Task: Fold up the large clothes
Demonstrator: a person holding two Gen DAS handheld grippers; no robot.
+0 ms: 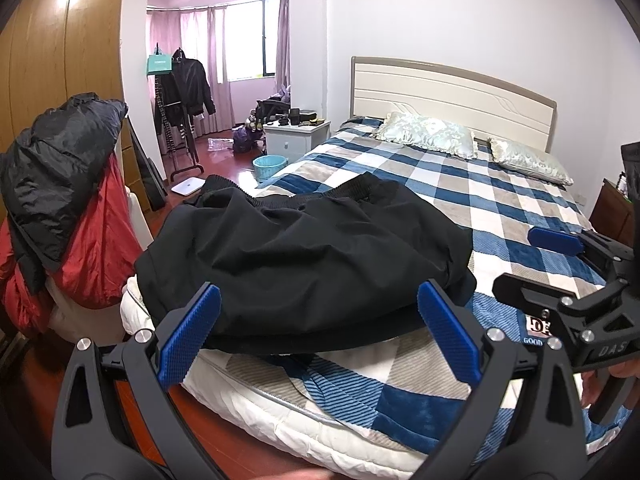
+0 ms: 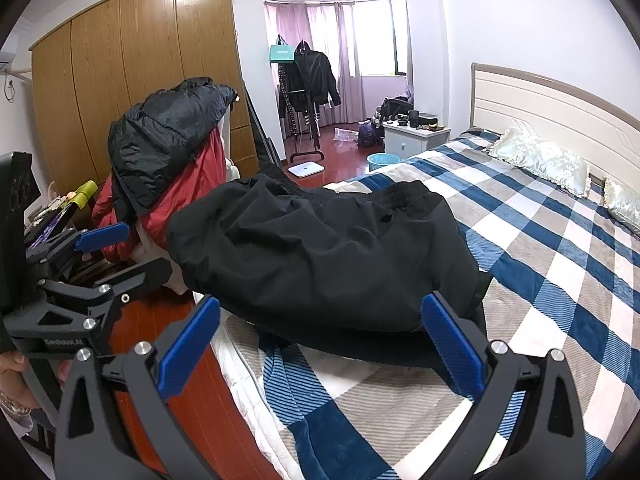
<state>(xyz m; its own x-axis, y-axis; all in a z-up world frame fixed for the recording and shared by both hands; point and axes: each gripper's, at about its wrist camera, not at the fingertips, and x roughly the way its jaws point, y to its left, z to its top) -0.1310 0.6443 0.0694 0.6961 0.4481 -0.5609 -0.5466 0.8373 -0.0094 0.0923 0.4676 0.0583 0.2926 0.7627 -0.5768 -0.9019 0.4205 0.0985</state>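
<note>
Both hand-held grippers, left (image 1: 318, 330) and right (image 2: 320, 338), gape wide and hold nothing. Just beyond their fingertips, untouched, a black jacket (image 1: 304, 256) lies bunched at the near left corner of the bed (image 1: 500, 200), overhanging the left edge; bare checked blanket stretches right and far.

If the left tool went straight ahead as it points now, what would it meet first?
Most likely the black garment heaped on the bed's near corner; the open left tool points at its near edge, though depth is uncertain.
</note>
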